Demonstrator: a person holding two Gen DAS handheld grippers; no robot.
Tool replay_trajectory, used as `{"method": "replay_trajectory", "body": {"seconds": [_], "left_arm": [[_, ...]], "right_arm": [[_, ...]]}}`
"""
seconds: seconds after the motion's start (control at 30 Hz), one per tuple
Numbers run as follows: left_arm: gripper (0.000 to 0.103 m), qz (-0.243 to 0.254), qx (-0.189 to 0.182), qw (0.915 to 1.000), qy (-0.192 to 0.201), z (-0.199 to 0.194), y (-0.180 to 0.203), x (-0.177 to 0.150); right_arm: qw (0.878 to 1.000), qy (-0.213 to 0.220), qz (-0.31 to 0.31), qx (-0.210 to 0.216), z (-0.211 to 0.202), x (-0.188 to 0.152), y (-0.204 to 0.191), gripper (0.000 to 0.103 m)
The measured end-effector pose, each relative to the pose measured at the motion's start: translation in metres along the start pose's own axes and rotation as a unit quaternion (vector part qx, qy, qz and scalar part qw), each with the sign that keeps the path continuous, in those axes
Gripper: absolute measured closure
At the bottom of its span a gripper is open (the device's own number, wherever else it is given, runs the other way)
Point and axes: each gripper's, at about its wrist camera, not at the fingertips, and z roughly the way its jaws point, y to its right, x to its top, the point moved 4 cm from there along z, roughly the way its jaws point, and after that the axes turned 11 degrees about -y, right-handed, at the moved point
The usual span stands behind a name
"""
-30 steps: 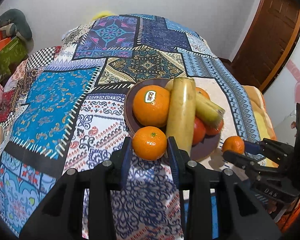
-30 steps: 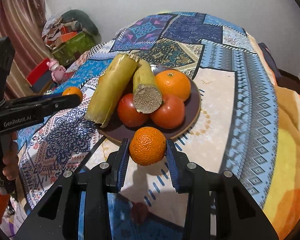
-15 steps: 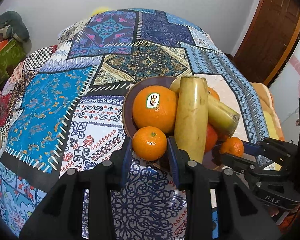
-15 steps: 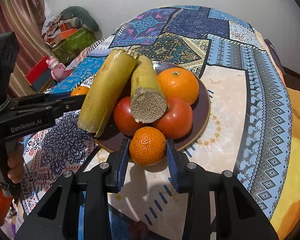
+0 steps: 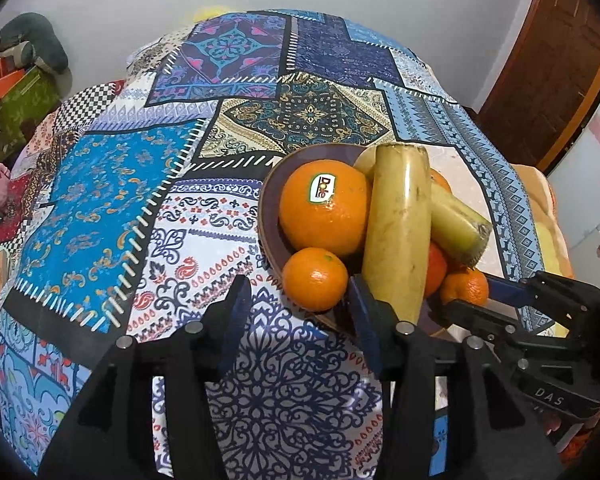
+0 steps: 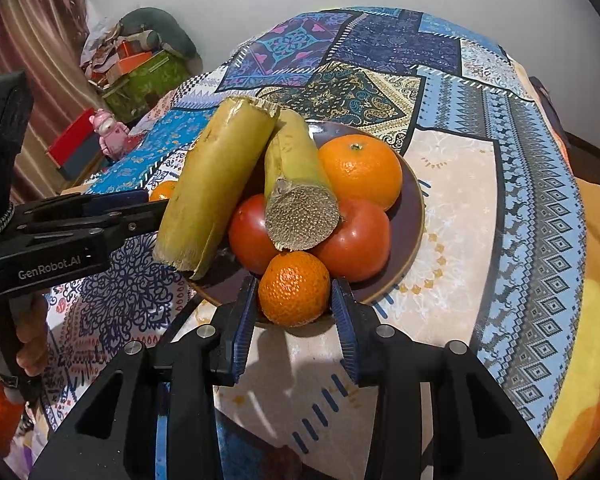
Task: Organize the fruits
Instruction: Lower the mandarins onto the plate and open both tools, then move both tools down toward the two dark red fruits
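Observation:
A brown plate [image 5: 270, 216] [image 6: 410, 216] on the patterned cloth holds a big orange with a sticker [image 5: 324, 208], another orange [image 6: 360, 172], two tomatoes [image 6: 356, 236], and two sugarcane pieces [image 5: 396, 228] [image 6: 212, 184]. My left gripper [image 5: 300, 312] is open, and a small mandarin [image 5: 315, 279] rests on the plate rim between its spread fingers. My right gripper [image 6: 296, 312] has a second mandarin [image 6: 294, 288] between its fingers at the plate's near rim, with small gaps at the pads. That mandarin also shows in the left wrist view [image 5: 466, 286].
The patchwork tablecloth [image 5: 140, 200] covers the round table. Boxes and a cushion [image 6: 148, 64] sit by the wall, with a pink toy [image 6: 110, 128] on the floor. A wooden door [image 5: 548, 60] is at the right.
Both grippers moved forward to the plate with their mandarins. The left gripper opened and its mandarin now lies on the plate. The right fingers have spread slightly.

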Motion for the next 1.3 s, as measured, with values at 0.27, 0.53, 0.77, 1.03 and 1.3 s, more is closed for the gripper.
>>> {"method": "replay_trajectory", "body": {"seconds": [0.27,0.53,0.77,1.03,1.3], "left_arm": [[0.046,0.01,-0.006,0.9996,0.025,-0.036,0.007,-0.015],[0.042,0.027,-0.014,0.999,0.034,-0.066,0.026,-0.046],[0.042,0.04,-0.025,0.9989,0.009,-0.063,0.044,-0.079],[0.042,0.056,-0.032,0.9977,-0.021,-0.043,0.064,-0.103],[0.054,0.063,-0.039,0.9965,-0.039,-0.022,0.072,-0.106]], "right_arm": [[1.0,0.026,0.0,-0.009,-0.032,-0.011,0.001,0.063],[0.999,0.038,0.007,-0.018,-0.058,-0.036,0.002,0.063],[0.999,0.026,0.002,-0.023,-0.059,-0.064,0.002,0.063],[1.0,0.012,0.002,-0.009,-0.048,-0.082,-0.003,0.063],[1.0,-0.009,0.004,0.005,-0.025,-0.084,-0.004,0.071]]}}
